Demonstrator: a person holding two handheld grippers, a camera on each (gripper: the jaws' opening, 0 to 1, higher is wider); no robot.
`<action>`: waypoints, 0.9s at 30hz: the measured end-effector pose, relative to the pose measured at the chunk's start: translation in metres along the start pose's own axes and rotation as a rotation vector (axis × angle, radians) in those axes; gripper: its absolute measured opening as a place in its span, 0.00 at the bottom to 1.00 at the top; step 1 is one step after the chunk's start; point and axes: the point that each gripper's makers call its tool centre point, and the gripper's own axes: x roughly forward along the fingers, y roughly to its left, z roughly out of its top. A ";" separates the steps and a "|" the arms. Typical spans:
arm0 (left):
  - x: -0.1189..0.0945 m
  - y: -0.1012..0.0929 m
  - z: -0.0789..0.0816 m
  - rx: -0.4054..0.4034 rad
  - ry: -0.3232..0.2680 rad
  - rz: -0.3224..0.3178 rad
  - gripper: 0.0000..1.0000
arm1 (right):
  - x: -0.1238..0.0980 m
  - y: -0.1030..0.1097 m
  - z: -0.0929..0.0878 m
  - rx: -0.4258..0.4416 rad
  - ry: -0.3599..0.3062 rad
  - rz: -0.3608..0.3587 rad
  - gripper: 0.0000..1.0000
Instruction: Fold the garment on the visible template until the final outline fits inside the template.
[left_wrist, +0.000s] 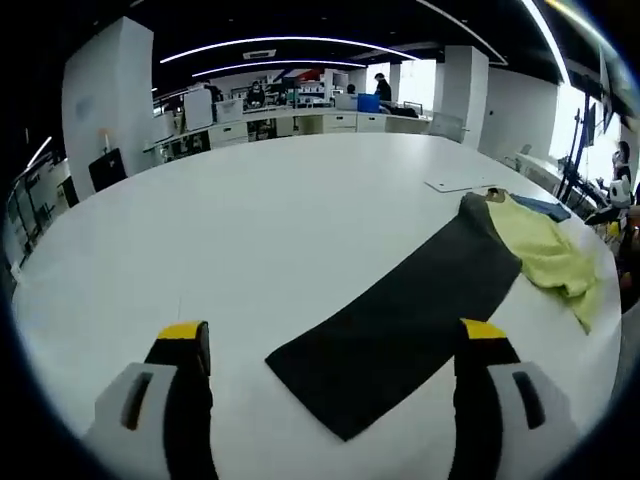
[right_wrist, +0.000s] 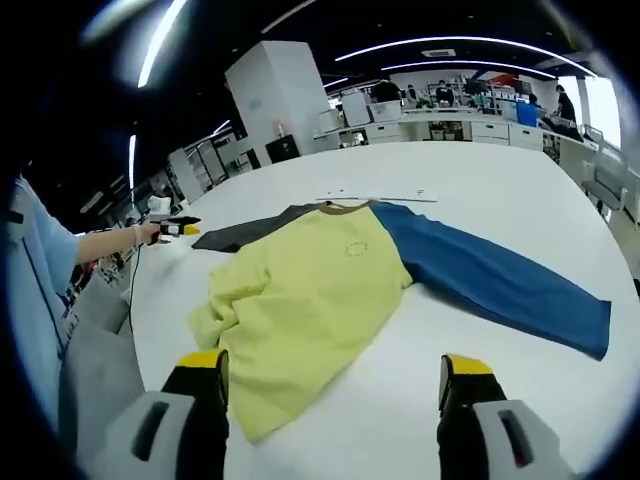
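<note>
A long-sleeved shirt lies flat on the white table (left_wrist: 250, 230). Its yellow body (right_wrist: 300, 290) has a brown collar (right_wrist: 345, 208), a blue sleeve (right_wrist: 500, 280) stretched to the right and a dark grey sleeve (left_wrist: 400, 310) stretched out to the other side. In the left gripper view, my left gripper (left_wrist: 335, 335) hangs open just above the dark sleeve's cuff end, touching nothing. It also appears small in the right gripper view, as the left gripper (right_wrist: 178, 228) held in a hand beyond the dark sleeve (right_wrist: 245, 232). My right gripper (right_wrist: 330, 368) stands open over the yellow hem, empty.
A thin white sheet (right_wrist: 375, 196) lies on the table just beyond the collar, seen too as the white sheet (left_wrist: 455, 185). The person's light blue sleeve (right_wrist: 30, 300) and grey trousers (right_wrist: 90, 370) are at the table edge. Desks and people stand far behind.
</note>
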 end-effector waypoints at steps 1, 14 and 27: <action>-0.001 -0.002 0.002 0.004 0.001 -0.005 0.99 | -0.001 0.000 0.001 -0.004 -0.007 -0.004 0.91; -0.032 -0.063 0.009 0.021 -0.035 -0.102 0.99 | -0.012 0.006 0.007 -0.019 -0.050 -0.019 0.99; -0.063 -0.130 0.003 -0.040 -0.087 -0.168 0.96 | -0.012 0.021 -0.002 -0.012 -0.079 0.010 0.98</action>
